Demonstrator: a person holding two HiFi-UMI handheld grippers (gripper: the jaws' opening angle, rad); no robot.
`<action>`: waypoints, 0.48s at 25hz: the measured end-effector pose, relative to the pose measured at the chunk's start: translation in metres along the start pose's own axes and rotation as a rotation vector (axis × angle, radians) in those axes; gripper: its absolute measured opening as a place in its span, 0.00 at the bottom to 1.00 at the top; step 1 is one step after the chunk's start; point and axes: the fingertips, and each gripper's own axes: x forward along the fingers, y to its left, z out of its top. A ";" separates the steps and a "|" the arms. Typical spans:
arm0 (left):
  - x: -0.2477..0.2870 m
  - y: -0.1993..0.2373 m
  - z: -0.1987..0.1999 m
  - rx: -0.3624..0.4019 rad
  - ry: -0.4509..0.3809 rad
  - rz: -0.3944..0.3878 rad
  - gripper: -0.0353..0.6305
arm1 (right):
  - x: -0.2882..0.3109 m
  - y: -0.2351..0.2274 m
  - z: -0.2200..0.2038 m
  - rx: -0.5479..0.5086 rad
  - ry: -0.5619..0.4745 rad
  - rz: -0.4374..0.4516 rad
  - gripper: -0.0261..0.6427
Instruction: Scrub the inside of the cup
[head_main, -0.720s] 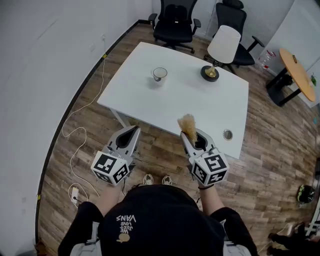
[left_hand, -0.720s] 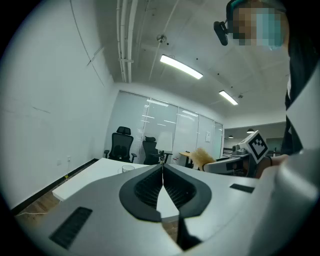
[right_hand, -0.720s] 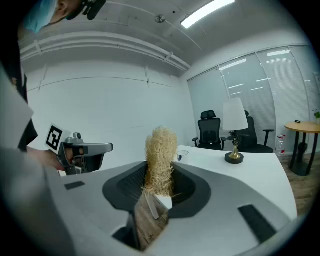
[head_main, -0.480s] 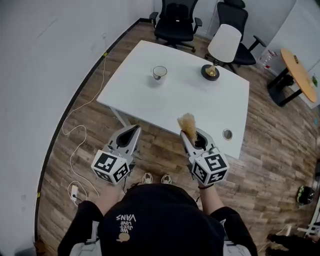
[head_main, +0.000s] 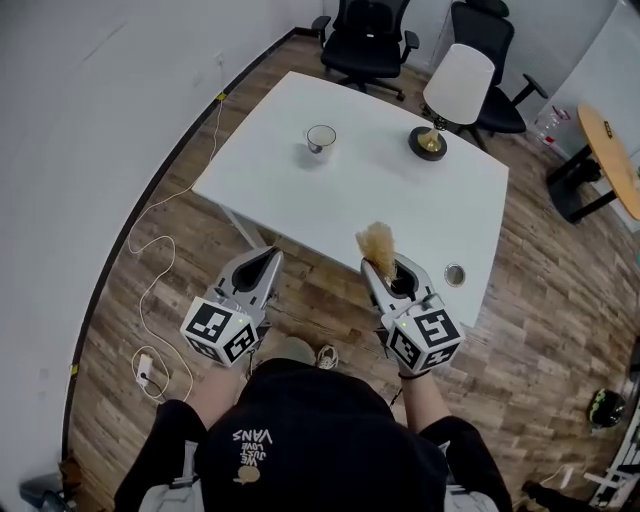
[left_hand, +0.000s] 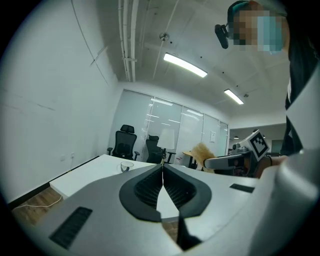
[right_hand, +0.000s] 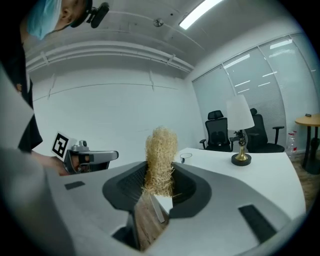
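Note:
A small white cup (head_main: 320, 138) stands upright on the far left part of the white table (head_main: 300, 200); it shows small in the left gripper view (left_hand: 127, 166) and in the right gripper view (right_hand: 185, 157). My right gripper (head_main: 377, 262) is shut on a tan loofah scrubber (head_main: 377, 247), whose fibrous tuft (right_hand: 161, 160) sticks up past the jaws. It hovers at the table's near edge, far from the cup. My left gripper (head_main: 270, 258) is shut with nothing in it, off the table's near left corner.
A lamp with a white shade (head_main: 457, 82) and a brass base (head_main: 429, 143) stands at the table's far right. A round cable hole (head_main: 455, 274) sits near the front right edge. Black office chairs (head_main: 368, 40) stand behind the table. A white cable (head_main: 150, 280) trails on the wooden floor at left.
Both grippers hold their places in view while the table and cup have slid slightly down and right in the head view. The jaws have not changed.

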 end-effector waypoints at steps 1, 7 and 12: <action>0.002 0.001 -0.002 -0.003 0.001 0.008 0.07 | 0.001 -0.003 0.000 0.007 -0.002 0.010 0.23; 0.020 0.013 -0.006 -0.016 0.010 0.017 0.07 | 0.018 -0.017 -0.003 0.016 0.022 0.020 0.23; 0.051 0.051 0.000 -0.020 -0.002 -0.004 0.07 | 0.056 -0.033 0.005 0.011 0.033 -0.007 0.23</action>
